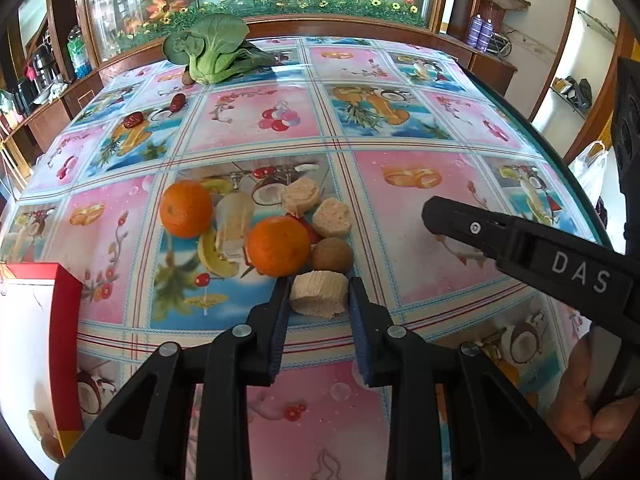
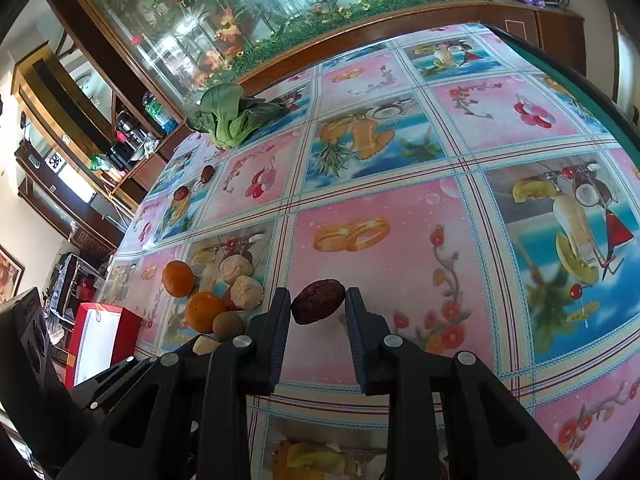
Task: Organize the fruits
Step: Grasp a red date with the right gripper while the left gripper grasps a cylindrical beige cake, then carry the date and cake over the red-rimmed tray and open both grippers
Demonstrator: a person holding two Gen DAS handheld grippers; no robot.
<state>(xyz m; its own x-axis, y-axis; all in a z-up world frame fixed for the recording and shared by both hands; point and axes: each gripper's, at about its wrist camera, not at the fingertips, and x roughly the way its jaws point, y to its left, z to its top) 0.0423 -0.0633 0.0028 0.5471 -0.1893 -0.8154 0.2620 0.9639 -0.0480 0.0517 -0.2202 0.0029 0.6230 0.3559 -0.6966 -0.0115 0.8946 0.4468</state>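
A cluster sits mid-table: two oranges (image 1: 278,246) (image 1: 186,209), a brown kiwi (image 1: 332,255) and two beige banana chunks (image 1: 331,218) (image 1: 300,197). My left gripper (image 1: 319,294) is shut on a third beige banana chunk (image 1: 319,294) just in front of the cluster. My right gripper (image 2: 318,302) is shut on a dark red date (image 2: 318,301), held right of the cluster; it shows as a black arm in the left wrist view (image 1: 520,240). Two more dates (image 1: 178,103) (image 1: 133,120) lie far left, near a bok choy (image 1: 216,50).
A red and white box (image 1: 38,344) stands at the table's left front edge. The table's right edge (image 1: 560,160) curves away close to the right gripper. A wooden cabinet with flowers (image 1: 260,0) runs behind the table.
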